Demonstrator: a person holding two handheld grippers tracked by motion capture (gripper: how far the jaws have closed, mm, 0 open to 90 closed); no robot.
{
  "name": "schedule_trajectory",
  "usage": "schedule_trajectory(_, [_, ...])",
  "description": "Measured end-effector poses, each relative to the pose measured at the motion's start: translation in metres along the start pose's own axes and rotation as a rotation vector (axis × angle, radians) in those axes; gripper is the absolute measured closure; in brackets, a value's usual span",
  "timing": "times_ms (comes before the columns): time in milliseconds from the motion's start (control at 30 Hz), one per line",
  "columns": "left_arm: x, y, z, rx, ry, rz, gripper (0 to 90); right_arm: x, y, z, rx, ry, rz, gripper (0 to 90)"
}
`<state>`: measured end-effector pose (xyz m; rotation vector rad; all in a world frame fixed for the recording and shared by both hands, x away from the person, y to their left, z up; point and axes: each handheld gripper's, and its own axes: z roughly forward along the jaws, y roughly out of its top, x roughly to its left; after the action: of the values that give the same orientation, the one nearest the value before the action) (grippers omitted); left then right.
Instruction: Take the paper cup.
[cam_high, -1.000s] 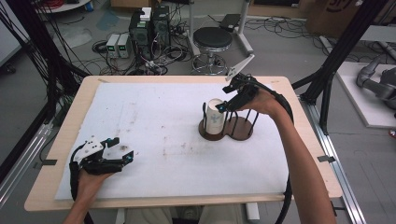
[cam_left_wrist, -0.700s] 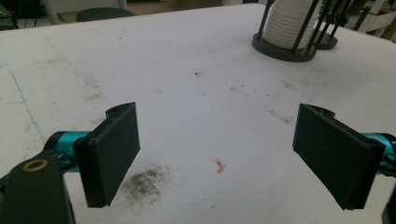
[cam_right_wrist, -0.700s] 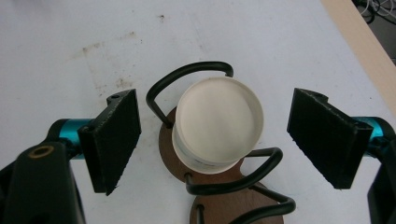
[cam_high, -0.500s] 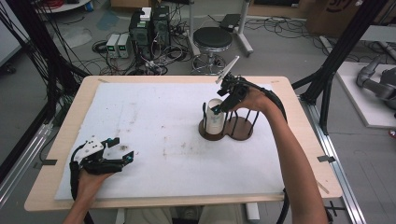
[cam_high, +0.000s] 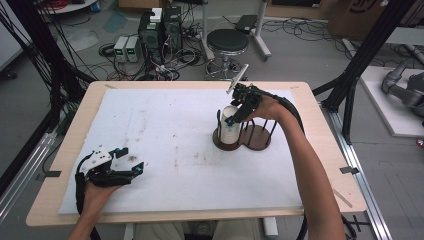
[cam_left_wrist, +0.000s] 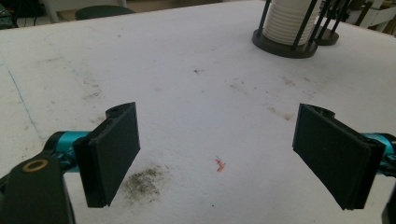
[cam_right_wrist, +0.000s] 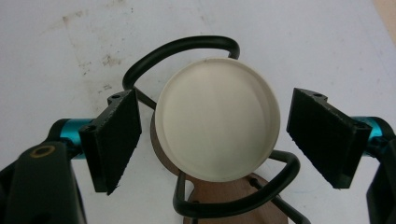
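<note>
A stack of white round pieces (cam_high: 230, 126) stands inside a rack of black rods on a brown double base (cam_high: 256, 141), right of the table's middle. My right gripper (cam_high: 234, 116) hangs over the stack and points down at it. In the right gripper view the stack's rimmed top (cam_right_wrist: 217, 119) lies between my right gripper's (cam_right_wrist: 217, 140) open jaws, with a gap on each side. At the front left, my left gripper (cam_high: 132, 159) rests low over the white mat, open with nothing between its jaws. The left gripper view shows my left gripper (cam_left_wrist: 219, 154) over bare mat and the stack (cam_left_wrist: 292, 21) far off.
A white stained mat (cam_high: 165, 135) covers the wooden table (cam_high: 320, 150). The rack's second ring (cam_high: 261, 131) stands right of the stack. Dirt smudges (cam_left_wrist: 144, 182) and a small orange scrap (cam_left_wrist: 219, 164) lie near the left gripper. A stool (cam_high: 227, 42) and electronics (cam_high: 160, 27) stand beyond the table.
My right gripper has come down and to the left, closer over the top of the white stack. The left gripper has stayed where it was.
</note>
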<state>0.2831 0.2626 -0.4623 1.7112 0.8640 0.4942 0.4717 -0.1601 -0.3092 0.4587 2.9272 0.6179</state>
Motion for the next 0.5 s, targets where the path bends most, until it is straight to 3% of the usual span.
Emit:
schedule_trajectory(200, [-0.0002, 0.0001, 0.0002, 0.002, -0.002, 0.0, 14.7, 0.0011, 0.0014, 0.0058, 0.03, -0.003, -0.009, 18.3])
schedule_trajectory(267, [-0.0002, 0.0, 0.0002, 0.001, -0.002, 0.0, 14.7, 0.0006, 0.0014, 0.0065, 0.04, -0.004, -0.012, 25.7])
schedule_trajectory(500, [-0.0004, 0.0, 0.0005, 0.001, 0.0, 0.0, 14.8, 0.0, 0.0019, 0.0061, 0.043, -0.005, -0.015, 32.8])
